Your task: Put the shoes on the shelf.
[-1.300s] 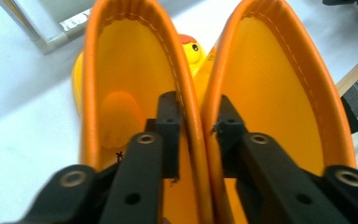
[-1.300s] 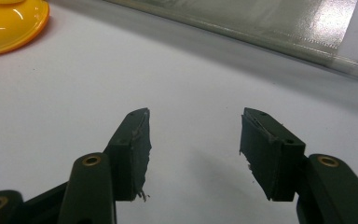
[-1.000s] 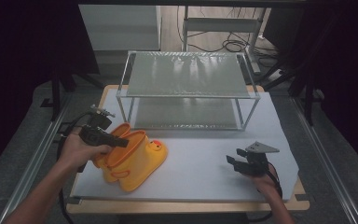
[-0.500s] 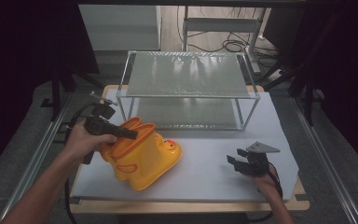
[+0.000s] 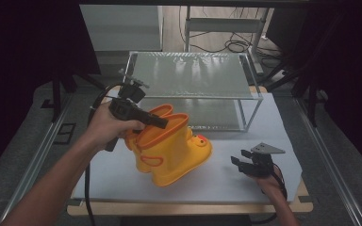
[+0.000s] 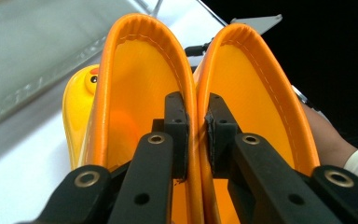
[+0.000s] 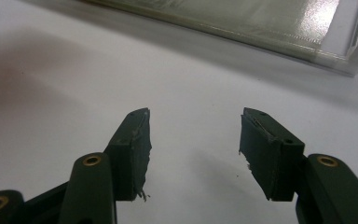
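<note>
Clamped across the two touching inner walls of the pair of yellow rubber boots (image 5: 172, 150), one jaw inside each orange-rimmed shaft, the left gripper (image 5: 162, 123) now holds them more upright and farther right than half a second ago, when they lay lower and nearer the left edge of the worktop (image 5: 122, 179); a second back they sat flatter still. I judge the pair is being lifted and carried toward the wire shelf rack (image 5: 193, 89) behind it. From the left gripper view the pinch (image 6: 196, 140) sits deep on both rims, so the hold looks secure. The right gripper (image 5: 245, 162), jaws apart (image 7: 193, 140), rests on the white mat at the right, well clear of the boots. Open room lies between boots and right gripper; the rack's front posts and lower shelf edge stand near the boot tops and want clearance.
</note>
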`<move>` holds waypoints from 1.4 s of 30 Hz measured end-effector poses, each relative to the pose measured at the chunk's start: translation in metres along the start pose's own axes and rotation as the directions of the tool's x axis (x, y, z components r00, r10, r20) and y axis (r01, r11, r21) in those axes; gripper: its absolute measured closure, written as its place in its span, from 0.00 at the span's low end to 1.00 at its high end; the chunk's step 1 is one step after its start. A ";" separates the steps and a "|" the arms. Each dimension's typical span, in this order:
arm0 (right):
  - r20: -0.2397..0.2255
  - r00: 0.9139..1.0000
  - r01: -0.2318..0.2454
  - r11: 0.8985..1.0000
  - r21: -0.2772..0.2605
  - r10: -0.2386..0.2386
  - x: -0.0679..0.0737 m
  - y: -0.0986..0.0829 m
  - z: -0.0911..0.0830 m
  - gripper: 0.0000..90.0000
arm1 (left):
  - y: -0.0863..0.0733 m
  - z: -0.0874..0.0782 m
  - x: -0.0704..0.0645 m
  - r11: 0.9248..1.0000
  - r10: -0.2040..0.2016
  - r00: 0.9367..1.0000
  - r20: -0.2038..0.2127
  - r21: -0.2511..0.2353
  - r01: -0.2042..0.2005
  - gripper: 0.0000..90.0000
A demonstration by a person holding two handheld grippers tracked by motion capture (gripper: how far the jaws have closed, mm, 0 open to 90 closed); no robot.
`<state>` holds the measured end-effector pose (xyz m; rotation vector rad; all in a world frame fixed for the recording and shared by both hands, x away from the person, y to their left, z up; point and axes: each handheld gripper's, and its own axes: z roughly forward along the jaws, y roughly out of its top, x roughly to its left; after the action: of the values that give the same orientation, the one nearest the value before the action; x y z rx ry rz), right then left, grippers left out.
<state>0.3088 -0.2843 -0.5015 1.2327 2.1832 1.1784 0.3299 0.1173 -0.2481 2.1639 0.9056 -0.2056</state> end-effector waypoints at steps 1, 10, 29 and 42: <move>0.001 1.000 0.000 1.000 -0.003 0.000 0.000 0.000 0.000 0.48 | 0.005 0.000 -0.003 1.000 0.006 1.000 0.003 -0.003 -0.006 0.91; 0.006 1.000 -0.008 1.000 0.001 0.008 -0.002 -0.001 0.001 0.48 | 0.051 -0.018 -0.027 0.998 0.039 0.999 0.007 -0.045 -0.038 0.91; 0.012 1.000 -0.009 1.000 0.002 0.009 -0.003 -0.002 0.002 0.48 | 0.131 -0.041 -0.030 0.991 -0.017 1.000 -0.026 -0.133 0.014 0.91; 0.014 1.000 -0.011 1.000 -0.007 0.011 -0.003 -0.002 -0.001 0.48 | 0.175 -0.025 0.003 0.979 -0.119 0.989 -0.090 -0.174 0.102 0.91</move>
<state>0.3087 -0.2884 -0.5026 1.2477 2.1633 1.1773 0.4452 0.0576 -0.1281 1.9830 1.0630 -0.0723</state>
